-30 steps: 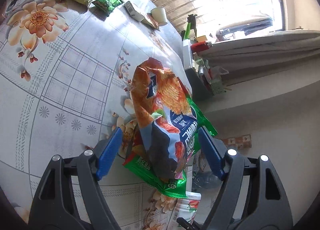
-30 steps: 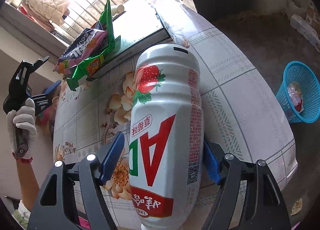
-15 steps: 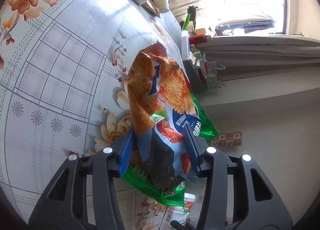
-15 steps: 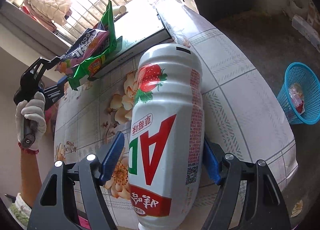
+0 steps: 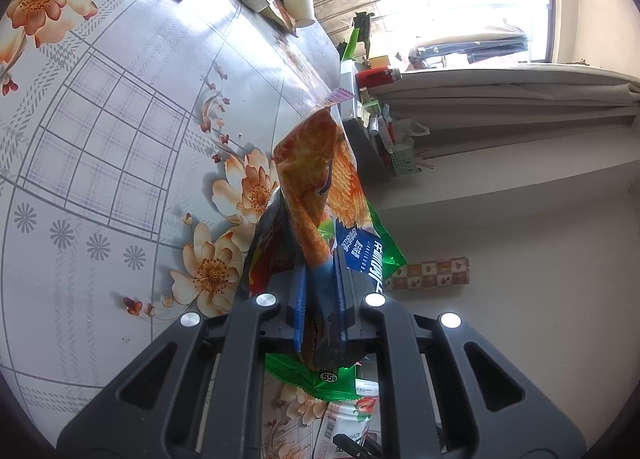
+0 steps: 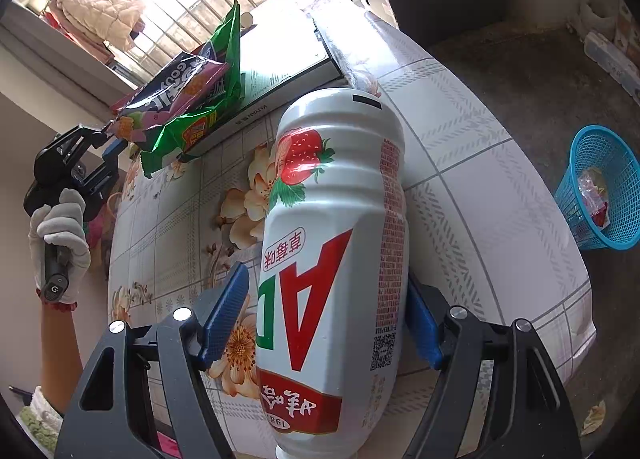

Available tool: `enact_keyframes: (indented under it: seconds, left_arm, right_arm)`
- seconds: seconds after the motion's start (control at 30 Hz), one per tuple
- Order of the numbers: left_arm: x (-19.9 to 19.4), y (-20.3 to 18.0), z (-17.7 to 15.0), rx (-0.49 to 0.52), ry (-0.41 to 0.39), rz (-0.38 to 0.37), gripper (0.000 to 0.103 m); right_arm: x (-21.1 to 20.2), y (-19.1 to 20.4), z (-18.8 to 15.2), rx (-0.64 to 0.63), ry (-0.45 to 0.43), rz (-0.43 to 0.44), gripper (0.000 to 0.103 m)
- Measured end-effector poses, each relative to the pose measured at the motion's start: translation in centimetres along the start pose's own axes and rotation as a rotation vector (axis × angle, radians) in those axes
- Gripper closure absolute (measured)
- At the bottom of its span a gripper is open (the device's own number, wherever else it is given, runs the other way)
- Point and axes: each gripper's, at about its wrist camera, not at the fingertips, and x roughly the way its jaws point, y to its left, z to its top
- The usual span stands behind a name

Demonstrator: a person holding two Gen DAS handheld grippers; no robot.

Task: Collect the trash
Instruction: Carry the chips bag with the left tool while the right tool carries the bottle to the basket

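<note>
- Presently, item one: left gripper [image 5: 320,299], its blue jaws closing on the snack wrappers [image 5: 316,219]. An orange-and-blue chip bag is crumpled between the pads, with a green wrapper caught beneath it. The pinch looks near complete.
- Item two: the wrappers' place. They stand up from the edge of the flowered table [image 5: 120,139], near a large book [image 6: 280,71], the bundle rising off the cloth where the jaws bite it.
- Item three: right gripper [image 6: 324,323], jaws spread wide around a white strawberry-drink bottle [image 6: 332,227]. The right pad sits against the bottle's side. The left pad shows a sliver of gap in this view, so I judge it a loose hold at best.
- Item four: blue mesh basket [image 6: 600,187] on the floor, well apart from the table, already holding some scraps. Likely where both go.
- Advice, left: finish the squeeze before lifting. Two slick films in one pinch may slide, and the green one is the likelier to slip free.
- Advice, left: lift straight off the cloth and clear of the book's corner.
- Advice, right: firm up on the bottle before carrying it, since it looks smooth and rounded.
- Other trash noted: more packets and a paper cup [image 5: 300,5] at the far end.
</note>
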Motion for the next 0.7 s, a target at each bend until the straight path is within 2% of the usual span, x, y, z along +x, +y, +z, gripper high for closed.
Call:
enact_keyframes:
  seconds: [0.33,0.7]
  left_arm:
    - [-1.6,-0.7,-0.8,0.023,-0.023,-0.066,0.099]
    - [-4.7,-0.7,-3.0,0.031,-0.042,-0.12,0.101]
  right_arm:
    - [0.0,-0.1,0.2,0.005,-0.001,0.003,0.031]
    - [0.2,0.1,0.7,-0.014,0.03,0.001,0.031]
